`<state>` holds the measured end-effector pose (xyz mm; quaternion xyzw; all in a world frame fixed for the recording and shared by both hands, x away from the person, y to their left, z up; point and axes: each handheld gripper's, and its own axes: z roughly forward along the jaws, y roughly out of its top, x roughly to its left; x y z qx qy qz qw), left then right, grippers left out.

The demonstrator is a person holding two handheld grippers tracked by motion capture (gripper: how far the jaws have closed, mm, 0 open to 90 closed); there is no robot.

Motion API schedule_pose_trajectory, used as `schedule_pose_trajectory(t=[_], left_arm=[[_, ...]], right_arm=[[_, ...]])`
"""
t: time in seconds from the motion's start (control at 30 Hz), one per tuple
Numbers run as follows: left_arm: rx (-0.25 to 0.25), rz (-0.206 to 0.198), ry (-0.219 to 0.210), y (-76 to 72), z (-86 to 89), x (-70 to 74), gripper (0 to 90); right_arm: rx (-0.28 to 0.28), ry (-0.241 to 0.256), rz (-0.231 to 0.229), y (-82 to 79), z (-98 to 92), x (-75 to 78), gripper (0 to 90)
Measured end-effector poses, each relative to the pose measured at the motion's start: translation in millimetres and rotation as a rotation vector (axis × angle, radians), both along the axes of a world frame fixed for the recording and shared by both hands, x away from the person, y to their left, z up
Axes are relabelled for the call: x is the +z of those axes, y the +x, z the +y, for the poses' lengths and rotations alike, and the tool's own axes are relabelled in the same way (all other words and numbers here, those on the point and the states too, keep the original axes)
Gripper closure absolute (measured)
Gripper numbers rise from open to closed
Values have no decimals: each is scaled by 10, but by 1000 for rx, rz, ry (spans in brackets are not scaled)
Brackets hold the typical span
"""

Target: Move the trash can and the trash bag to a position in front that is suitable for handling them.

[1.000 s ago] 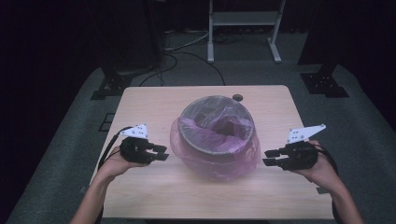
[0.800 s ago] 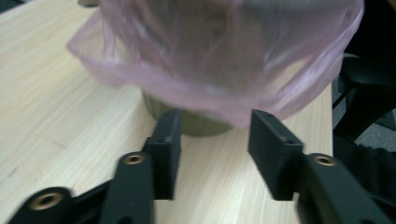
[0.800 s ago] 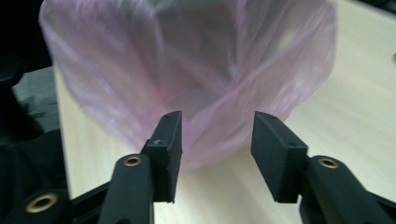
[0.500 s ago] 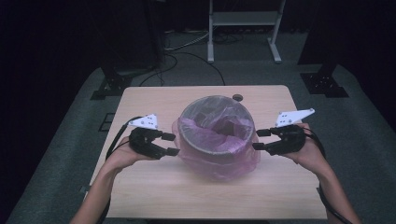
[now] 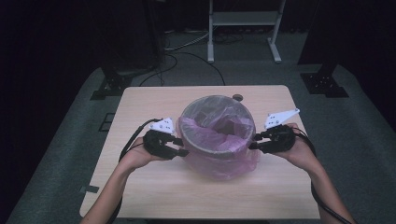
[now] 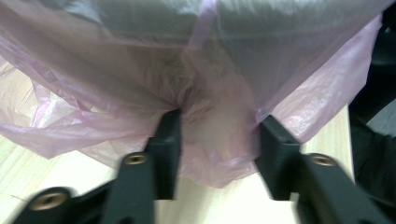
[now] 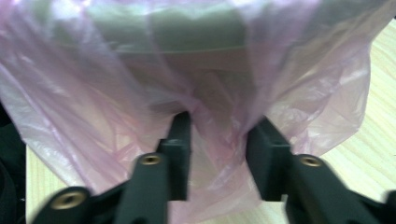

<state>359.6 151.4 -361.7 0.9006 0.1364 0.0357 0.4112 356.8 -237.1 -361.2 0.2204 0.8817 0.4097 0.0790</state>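
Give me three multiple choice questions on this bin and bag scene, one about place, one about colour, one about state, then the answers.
1. Where do the two claws sit?
A. On opposite sides of the bin
B. Both above it
C. Both at the table's far edge

2. What colour is the bag?
A. Blue
B. Pink
C. Black

3. How do the left claw's jaws stand?
A. Shut tight on nothing
B. Apart, with bag film between them
C. Gripping a cup

Answers: 1 A, the left claw and right claw flank the bin. 2 B, the bag is translucent pink. 3 B, film bulges between the spread jaws.
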Motion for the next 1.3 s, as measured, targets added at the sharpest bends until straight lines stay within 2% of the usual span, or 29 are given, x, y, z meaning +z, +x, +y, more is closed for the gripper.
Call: schedule_pose_trajectory(t=[0.17, 0.27, 0.53, 1.07, 1.1, 1.17, 1.23, 1.3], left_arm=[[-15, -12, -3, -5, -41, -58, 863], [-26, -6, -13, -18, -59, -111, 898], [-24, 18, -1, -23, -25, -215, 900], [9, 47, -5, -23, 164, -300, 898], [12, 54, -2, -21, 176, -292, 838], [10, 55, -11, -28, 196, -278, 752], [13, 38, -16, -30, 227, -241, 689], [18, 31, -21, -29, 251, -202, 633]], right_arm=[[-6, 6, 22, -21, 31, -2, 883], [-6, 5, 32, -36, 48, -33, 900], [22, -2, 75, -88, 71, -162, 900], [96, -9, 108, -270, 151, -220, 900], [95, -12, 107, -271, 142, -221, 886], [85, -18, 104, -272, 107, -217, 795], [57, -14, 90, -257, 48, -194, 705], [21, 6, 65, -246, -21, -140, 659]])
